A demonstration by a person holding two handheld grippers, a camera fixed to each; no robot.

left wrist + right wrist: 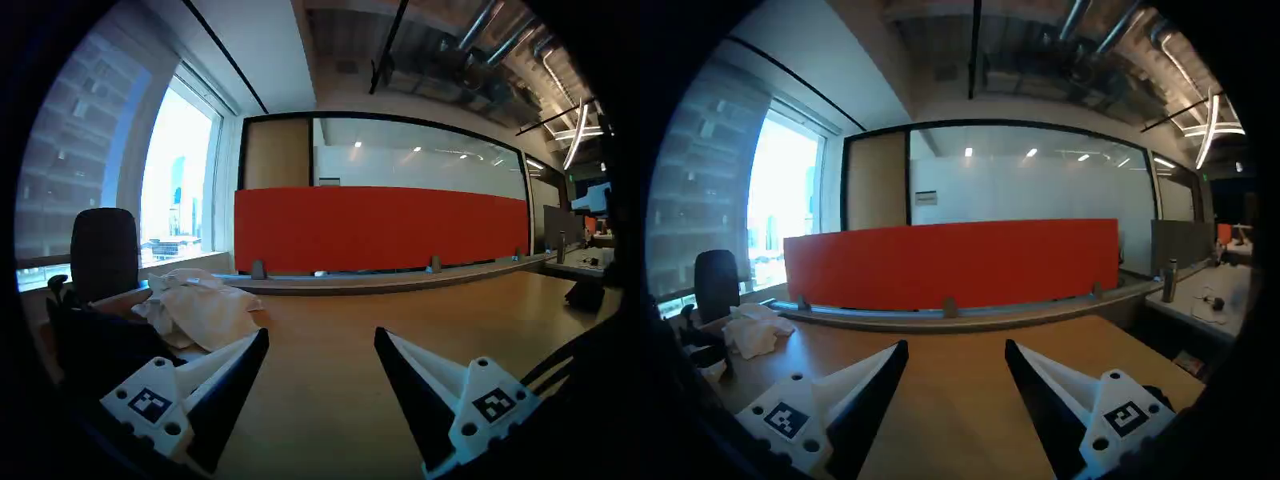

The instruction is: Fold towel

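Left gripper is held wide and empty over the wooden desk. A crumpled white towel is seen at ten o'clock. Right gripper is likewise held wide, empty.

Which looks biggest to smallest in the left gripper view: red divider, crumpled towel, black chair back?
1. red divider
2. crumpled towel
3. black chair back, close to the towel, which lies nearer, so that pair is unsure.
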